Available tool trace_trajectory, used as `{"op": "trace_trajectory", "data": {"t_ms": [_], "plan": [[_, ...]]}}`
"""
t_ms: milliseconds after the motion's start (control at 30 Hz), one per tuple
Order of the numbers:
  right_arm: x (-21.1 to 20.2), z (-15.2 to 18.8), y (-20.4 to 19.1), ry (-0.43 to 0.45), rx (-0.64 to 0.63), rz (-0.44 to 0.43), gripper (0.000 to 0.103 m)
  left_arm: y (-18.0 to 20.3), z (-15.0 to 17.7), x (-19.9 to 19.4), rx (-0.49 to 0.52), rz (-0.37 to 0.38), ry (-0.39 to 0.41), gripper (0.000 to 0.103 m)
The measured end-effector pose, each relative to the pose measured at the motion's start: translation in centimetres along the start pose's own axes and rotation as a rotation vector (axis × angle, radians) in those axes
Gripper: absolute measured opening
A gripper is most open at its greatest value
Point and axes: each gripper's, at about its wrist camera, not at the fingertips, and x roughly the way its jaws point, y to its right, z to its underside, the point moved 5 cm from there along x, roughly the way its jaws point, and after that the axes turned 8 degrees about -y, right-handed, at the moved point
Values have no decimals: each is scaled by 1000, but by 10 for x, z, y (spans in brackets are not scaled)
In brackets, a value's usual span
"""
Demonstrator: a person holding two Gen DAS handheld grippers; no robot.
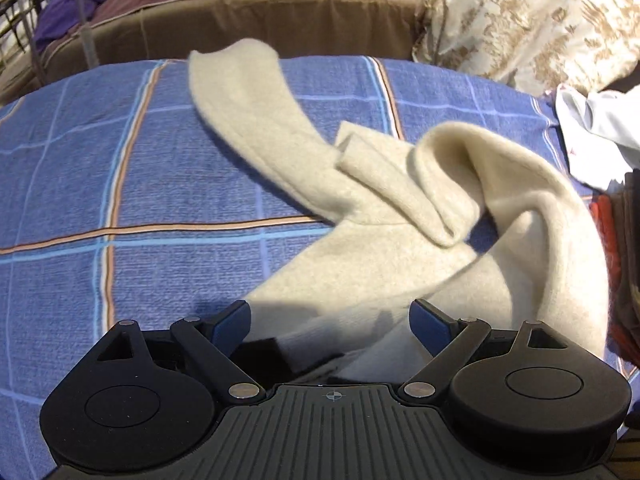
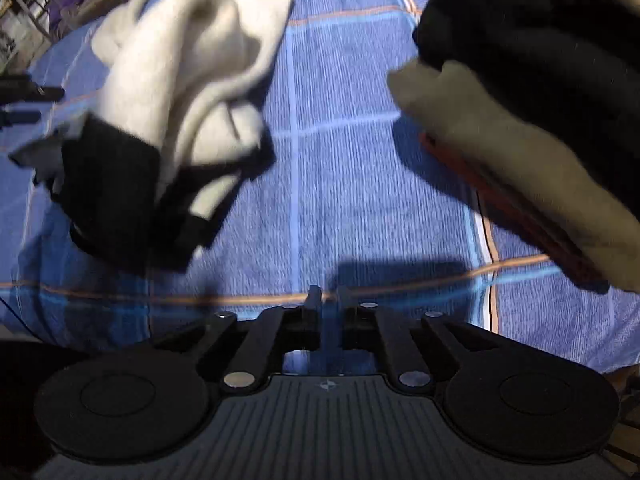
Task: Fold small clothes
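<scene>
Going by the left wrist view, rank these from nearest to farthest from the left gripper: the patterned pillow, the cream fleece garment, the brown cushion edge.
1. The cream fleece garment, lying right between the open fingers of the left gripper.
2. The patterned pillow, far right, past the blue checked sheet.
3. The brown cushion edge, straight across at the back. These last two are close to call.

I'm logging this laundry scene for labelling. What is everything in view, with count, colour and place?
Fleece garment: one, cream with black trim, crumpled mid-bedsheet.
Bedsheet: one, blue plaid, under everything.
Clothes stack: one, black, beige and red layers, right of the garment.
Patterned pillow: one, cream-brown, far right.
White cloth: one, right edge.
Brown bedding: one, behind the sheet.
Left gripper: black, blue pads, open around the garment's edge.
Right gripper: black, nearly closed, empty.
</scene>
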Motion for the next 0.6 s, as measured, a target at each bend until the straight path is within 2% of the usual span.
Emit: {"op": "trace_trajectory", "data": {"t_ms": [33,67,133,233,333,400,467,533,600], "plan": [[-6,-17,-11,51,-17,-4,79,5,0,9,15,1,-30,103],[-12,-36,-24,114,-36,-11,88,12,3,21,37,11,-82,103],[-21,-77,-49,222,-74,-50,90,28,16,35,85,37,-145,103],[-11,-140,-80,256,-49,-99,97,62,46,39,222,-22,-170,103],[20,-191,-94,223,40,-106,98,92,81,37,356,-49,-185,103],[47,-207,-104,130,60,-120,98,100,95,34,386,-53,-190,103],[78,-207,-107,24,52,-129,92,95,98,29,381,-59,-181,103],[89,-193,-99,8,37,-94,37,77,87,22,320,-46,-184,103],[78,-177,-77,65,99,-124,34,51,69,11,205,-37,-151,103]]}}
